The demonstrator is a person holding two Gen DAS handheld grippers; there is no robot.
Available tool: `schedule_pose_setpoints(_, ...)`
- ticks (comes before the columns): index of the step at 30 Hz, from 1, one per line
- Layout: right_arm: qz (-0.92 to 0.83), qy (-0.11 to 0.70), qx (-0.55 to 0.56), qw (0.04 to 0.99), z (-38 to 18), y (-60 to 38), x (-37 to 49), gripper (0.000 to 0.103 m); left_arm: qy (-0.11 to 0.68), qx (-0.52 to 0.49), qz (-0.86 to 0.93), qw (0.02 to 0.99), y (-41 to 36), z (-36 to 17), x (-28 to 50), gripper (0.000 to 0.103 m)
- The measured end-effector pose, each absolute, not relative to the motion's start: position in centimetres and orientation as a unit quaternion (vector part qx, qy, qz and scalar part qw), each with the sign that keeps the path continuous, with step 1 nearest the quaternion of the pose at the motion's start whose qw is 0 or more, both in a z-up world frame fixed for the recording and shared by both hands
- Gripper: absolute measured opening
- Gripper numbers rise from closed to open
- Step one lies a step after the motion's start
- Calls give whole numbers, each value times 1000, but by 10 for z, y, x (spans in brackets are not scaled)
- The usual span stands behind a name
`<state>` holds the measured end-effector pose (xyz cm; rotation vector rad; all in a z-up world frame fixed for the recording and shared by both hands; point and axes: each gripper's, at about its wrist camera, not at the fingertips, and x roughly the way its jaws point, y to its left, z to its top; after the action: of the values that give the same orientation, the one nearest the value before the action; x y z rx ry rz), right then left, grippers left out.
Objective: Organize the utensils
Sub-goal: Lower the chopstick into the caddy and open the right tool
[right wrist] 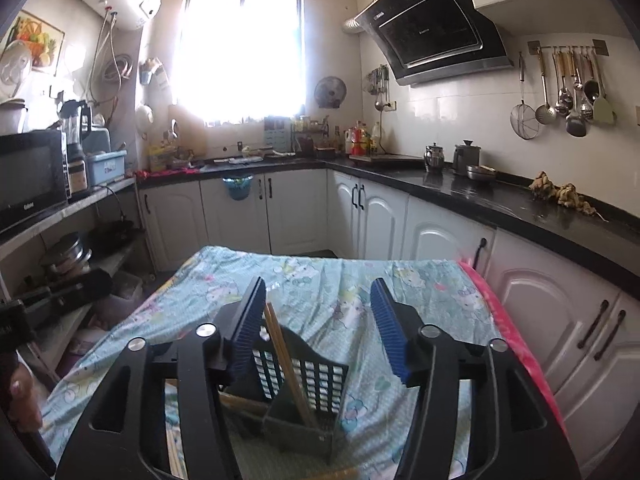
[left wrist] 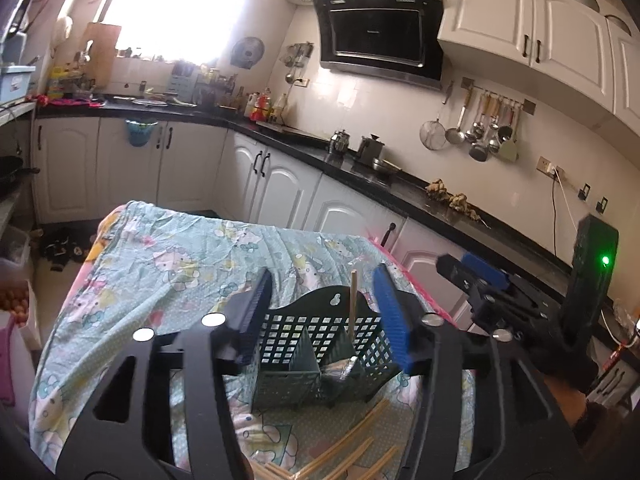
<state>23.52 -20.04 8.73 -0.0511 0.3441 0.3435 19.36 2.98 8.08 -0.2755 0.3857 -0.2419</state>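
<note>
Both sets of jaws stand apart, and nothing is pinched in either one. On the left gripper (left wrist: 324,312) the two blue pads (left wrist: 390,316) sit wide, with a dark green basket (left wrist: 316,344) showing in the gap between them. This basket has holes in its walls and thin walls inside that split it into parts. One chopstick (left wrist: 353,308) stands almost straight up in the part on the right side, and its tip pokes above the rim. The pads do not touch it.

On the right gripper (right wrist: 320,328) the blue pads (right wrist: 386,328) are also wide apart. From this side the same basket (right wrist: 300,380) sits low between the jaws. Two chopsticks (right wrist: 286,356) lean in it, with their tops just beside the left pad. I cannot tell if they touch that pad.

More chopsticks (left wrist: 352,444) lie loose on the cloth in front of the basket, near the bottom of the left view. The basket stands on a table covered by a light blue cloth with cartoon cats (left wrist: 168,264). A pink edge (right wrist: 516,352) shows on the right side of the table.

Around the table is a kitchen with white cupboards (right wrist: 376,216) and a black counter (right wrist: 480,196). Spoons and ladles (right wrist: 568,92) hang on the wall. In the left view, the right gripper shows at the right edge, with a green light (left wrist: 605,260) on it.
</note>
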Motion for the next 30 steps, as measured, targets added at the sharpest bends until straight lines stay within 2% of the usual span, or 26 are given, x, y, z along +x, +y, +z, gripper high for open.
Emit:
schedule_pose_setpoints(8, 171, 180, -37, 968, 87, -204, 203, 68, 179, -165, -110, 964, 48, 87, 167, 86)
schedule_pose_setpoints(11, 177, 182, -43, 966, 89, -203, 193, 70, 174, -165, -106, 965, 51, 88, 156, 91)
schedule_pose_setpoints(20, 193, 184, -63, 962, 87, -198, 164, 77, 174, -162, -104, 966, 56, 83, 125, 92)
schedule_pose_setpoints(30, 204, 192, -81, 956, 77, -190, 138, 81, 181, -163, -89, 966, 70, 72, 101, 92)
